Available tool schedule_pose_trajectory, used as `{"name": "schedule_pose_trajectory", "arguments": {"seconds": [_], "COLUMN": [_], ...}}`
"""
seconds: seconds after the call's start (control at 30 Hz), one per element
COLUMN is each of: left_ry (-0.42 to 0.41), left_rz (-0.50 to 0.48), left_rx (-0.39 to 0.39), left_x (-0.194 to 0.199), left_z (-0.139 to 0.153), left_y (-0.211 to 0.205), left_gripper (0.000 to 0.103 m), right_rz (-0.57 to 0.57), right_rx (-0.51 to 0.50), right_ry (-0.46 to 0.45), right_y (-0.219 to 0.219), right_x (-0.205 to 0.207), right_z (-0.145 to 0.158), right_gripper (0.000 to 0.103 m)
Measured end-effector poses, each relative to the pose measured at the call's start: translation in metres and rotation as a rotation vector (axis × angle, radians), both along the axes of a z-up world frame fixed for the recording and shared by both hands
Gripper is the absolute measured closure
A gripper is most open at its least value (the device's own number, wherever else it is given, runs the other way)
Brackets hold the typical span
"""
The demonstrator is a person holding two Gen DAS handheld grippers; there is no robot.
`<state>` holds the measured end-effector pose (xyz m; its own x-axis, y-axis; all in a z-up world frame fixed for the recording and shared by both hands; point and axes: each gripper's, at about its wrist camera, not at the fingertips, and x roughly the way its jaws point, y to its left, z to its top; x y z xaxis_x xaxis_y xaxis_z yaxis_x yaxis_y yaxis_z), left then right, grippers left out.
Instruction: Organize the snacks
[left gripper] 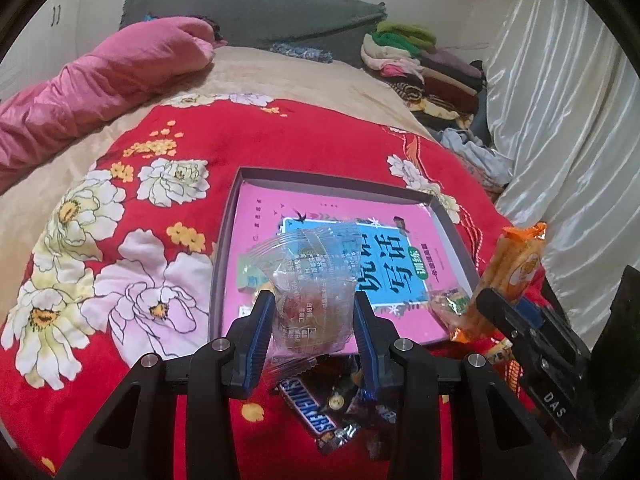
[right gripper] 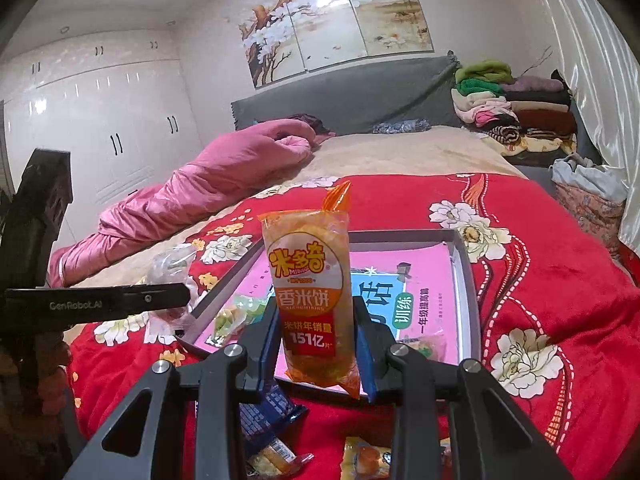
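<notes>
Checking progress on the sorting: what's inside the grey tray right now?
In the grey tray: a pink book and a few small green-wrapped snacks. The held clear packet hides part of it.

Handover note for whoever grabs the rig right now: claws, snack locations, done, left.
Left claw: shut on a clear plastic snack packet, held over the near edge of the shallow grey tray with the pink book cover inside.
Right claw: shut on an upright orange rice-cracker packet, above the tray's near edge.
Done: a small green-and-yellow snack already lies in the tray.
Left: release both held packets into the tray, then collect the brown Snickers bar and the other loose wrappers on the red floral blanket.
</notes>
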<state>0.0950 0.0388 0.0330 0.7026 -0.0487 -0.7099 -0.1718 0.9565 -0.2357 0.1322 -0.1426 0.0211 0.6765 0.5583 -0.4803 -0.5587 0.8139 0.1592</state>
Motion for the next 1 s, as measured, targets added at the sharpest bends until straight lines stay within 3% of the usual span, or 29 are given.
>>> {"name": "schedule_pose_trajectory", "arguments": {"seconds": [1.0], "left_ry": [0.009], "left_rz": [-0.020], "left_rx": [-0.021], "left_x": [0.029], "left_z": [-0.012], "left_y": [-0.014], "left_gripper": [0.062], "right_rz": [0.004], "right_rx": [0.025], "right_ry": [0.036], "right_y": [0.002], "right_x": [0.023], "right_z": [-0.009], "right_gripper": [0.069]}}
